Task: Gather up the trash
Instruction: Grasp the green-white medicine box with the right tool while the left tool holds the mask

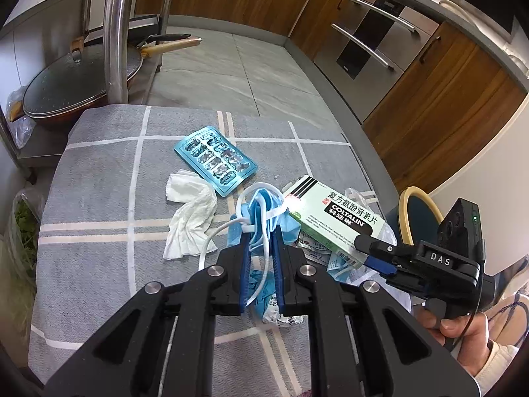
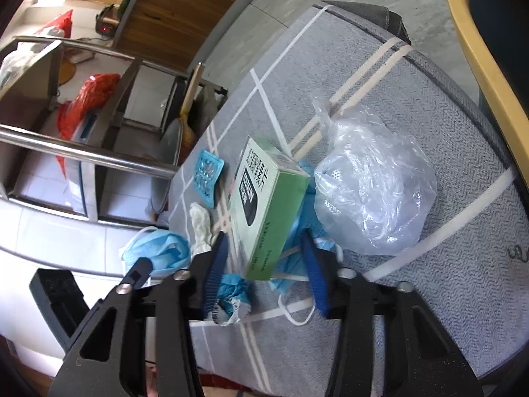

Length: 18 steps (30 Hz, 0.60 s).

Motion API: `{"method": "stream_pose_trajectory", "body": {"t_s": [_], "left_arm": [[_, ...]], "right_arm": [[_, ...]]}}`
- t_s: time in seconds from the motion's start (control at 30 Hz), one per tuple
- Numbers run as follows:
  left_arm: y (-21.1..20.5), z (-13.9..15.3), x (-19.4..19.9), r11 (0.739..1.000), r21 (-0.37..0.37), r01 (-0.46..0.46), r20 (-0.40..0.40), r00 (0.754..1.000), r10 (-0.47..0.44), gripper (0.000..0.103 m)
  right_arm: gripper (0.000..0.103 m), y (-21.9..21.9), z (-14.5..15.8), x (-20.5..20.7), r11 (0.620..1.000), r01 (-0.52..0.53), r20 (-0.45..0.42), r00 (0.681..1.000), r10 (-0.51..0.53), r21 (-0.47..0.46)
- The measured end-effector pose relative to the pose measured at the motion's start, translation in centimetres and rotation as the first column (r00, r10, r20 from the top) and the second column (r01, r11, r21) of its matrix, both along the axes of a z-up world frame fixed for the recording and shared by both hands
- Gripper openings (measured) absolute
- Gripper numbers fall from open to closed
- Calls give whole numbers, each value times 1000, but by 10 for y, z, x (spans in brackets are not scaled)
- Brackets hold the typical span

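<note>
My left gripper [image 1: 261, 231] is shut on a blue face mask [image 1: 264, 208] with white ear loops, held just above the grey checked tablecloth [image 1: 99, 198]. The same mask [image 2: 158, 251] shows at the left of the right wrist view. My right gripper [image 2: 264, 238] straddles the near end of a green and white medicine box [image 2: 267, 205]; a narrow gap shows beside each blue pad. In the left wrist view the box [image 1: 334, 218] lies on the pile, and the right gripper [image 1: 367, 251] reaches it from the right.
A teal blister pack [image 1: 216, 160], a white tissue [image 1: 190, 218], a crumpled blue wrapper [image 2: 233, 294], another blue mask [image 2: 307, 195] and a clear plastic bag [image 2: 373, 185] lie on the cloth. A lidded wok [image 1: 76, 79] sits on a steel rack to the left. A chair [image 2: 479, 33] stands right.
</note>
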<state>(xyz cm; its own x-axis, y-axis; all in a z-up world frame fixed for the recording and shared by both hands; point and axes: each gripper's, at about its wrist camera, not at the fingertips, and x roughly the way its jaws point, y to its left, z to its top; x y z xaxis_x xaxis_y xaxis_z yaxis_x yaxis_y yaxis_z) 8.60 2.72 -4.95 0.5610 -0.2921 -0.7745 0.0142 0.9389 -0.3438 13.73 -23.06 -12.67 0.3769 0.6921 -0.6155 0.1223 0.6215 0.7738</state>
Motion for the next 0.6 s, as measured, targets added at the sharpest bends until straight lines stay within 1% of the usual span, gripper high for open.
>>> {"method": "stream_pose_trajectory", "body": {"t_s": [0.2,0.43,0.6], "left_arm": [[0,-1,0,1000,2,-3,-2,1000,3,11],[2,4,2,1000,-9,-15,17,1000,16,11],[0,9,3,1000,-20,-13,29,999,14,11]], "right_arm": [[22,2,12,-3,1000,-24,53,998,24,-10],[20,-4,31,-9,998,-42,124,991,47,-43],[19,-6,50,-16,994,-51,183,981,68,-99]]}}
